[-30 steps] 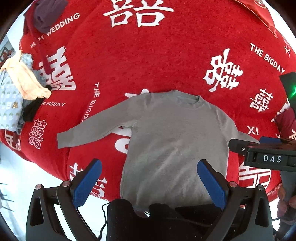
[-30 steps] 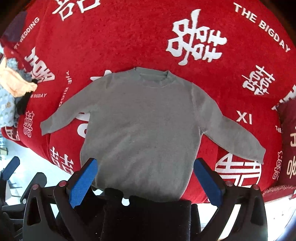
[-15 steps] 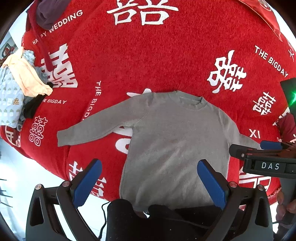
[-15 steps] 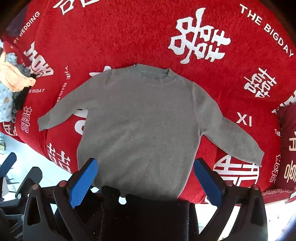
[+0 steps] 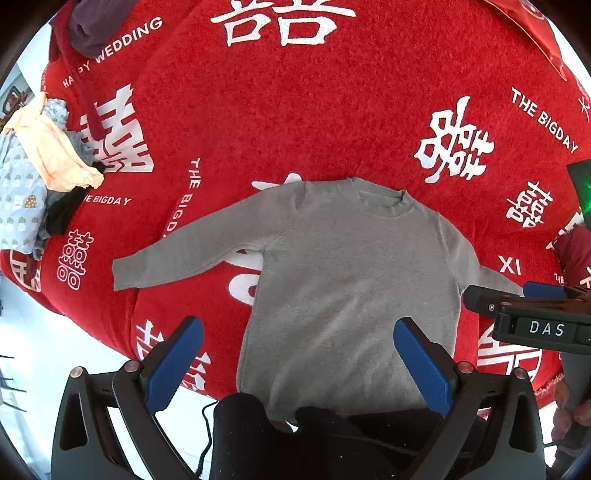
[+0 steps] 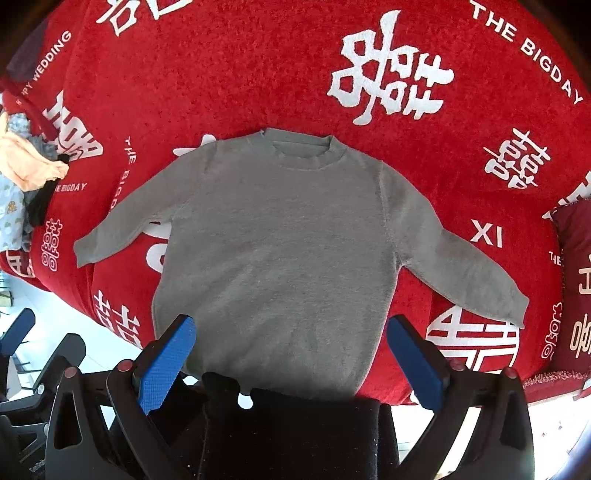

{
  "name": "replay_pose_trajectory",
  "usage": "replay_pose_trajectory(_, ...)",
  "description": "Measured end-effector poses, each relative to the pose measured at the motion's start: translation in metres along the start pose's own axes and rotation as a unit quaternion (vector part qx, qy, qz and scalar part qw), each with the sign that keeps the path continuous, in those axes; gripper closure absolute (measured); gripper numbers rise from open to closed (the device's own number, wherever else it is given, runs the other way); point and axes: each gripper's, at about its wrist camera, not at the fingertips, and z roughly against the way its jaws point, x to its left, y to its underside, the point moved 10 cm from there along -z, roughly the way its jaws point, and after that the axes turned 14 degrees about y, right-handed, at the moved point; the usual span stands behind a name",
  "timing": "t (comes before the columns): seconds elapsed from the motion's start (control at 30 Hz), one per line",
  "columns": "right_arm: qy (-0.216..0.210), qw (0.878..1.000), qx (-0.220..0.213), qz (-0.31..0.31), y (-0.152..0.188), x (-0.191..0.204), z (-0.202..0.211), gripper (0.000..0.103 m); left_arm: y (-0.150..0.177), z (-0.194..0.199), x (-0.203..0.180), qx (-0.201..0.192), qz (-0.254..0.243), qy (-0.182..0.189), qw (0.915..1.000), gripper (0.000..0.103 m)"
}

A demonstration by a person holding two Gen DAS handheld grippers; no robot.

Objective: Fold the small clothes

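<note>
Grey knit sweater (image 6: pixel 280 236), long-sleeved, round neck, laid flat and face up on a red blanket (image 5: pixel 295 110); collar at the far side, hem at the near edge, which is partly hidden behind the tongs' housing. Both sleeves spread outward and slightly toward the near side: one sleeve (image 6: pixel 122 221) to the left, the other sleeve (image 6: pixel 461 266) to the right, cuffs resting on the blanket. No fold made yet.

Red blanket, fleecy, printed with white double-happiness characters and the words "THE BIGDAY" and "HAPPY WEDDING"; covers the whole work surface, and what lies beneath it cannot be told.

Pile of small clothes (image 5: pixel 40 162) at the blanket's left edge, well apart from the sweater: a peach piece on top, pale patterned fabric and a black item below. A dark purple garment (image 5: pixel 92 29) lies at the far left corner.

Left tongs (image 5: pixel 297 352): blue-padded, spread wide, holding nothing, hovering above the sweater's hem.

Right tongs (image 6: pixel 290 350): blue-padded, spread wide, holding nothing, above the hem; its body shows at the right rim of the left wrist view over the right sleeve.
</note>
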Motion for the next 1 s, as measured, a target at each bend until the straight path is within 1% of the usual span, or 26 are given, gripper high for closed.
replay_pose_trajectory(0.2, 0.0, 1.0, -0.002, -0.003, -0.001, -0.004, -0.001, 0.0, 0.0, -0.002, -0.001, 0.002, 0.002, -0.002, 1.0, 0.0)
replay_pose_trajectory(0.53, -0.009, 0.999, -0.013, -0.035, 0.001, -0.018, -0.006, 0.0, 0.005, -0.005, -0.006, 0.013, -0.014, -0.005, 0.9998, 0.0)
replay_pose_trajectory(0.7, -0.017, 0.999, -0.018, -0.046, 0.002, -0.021, -0.009, 0.0, 0.007, -0.007, 0.004, 0.014, -0.003, -0.01, 0.9998, 0.0)
replay_pose_trajectory(0.83, -0.018, 0.998, -0.023, -0.048, 0.005, -0.024, -0.011, 0.0, 0.009, -0.014, 0.016, 0.024, 0.011, -0.012, 0.9996, 0.0)
replay_pose_trajectory(1.0, -0.03, 0.997, -0.018, -0.064, 0.009, -0.03, -0.017, 0.0, 0.008, -0.021, 0.02, 0.039, 0.005, -0.019, 0.999, 0.0)
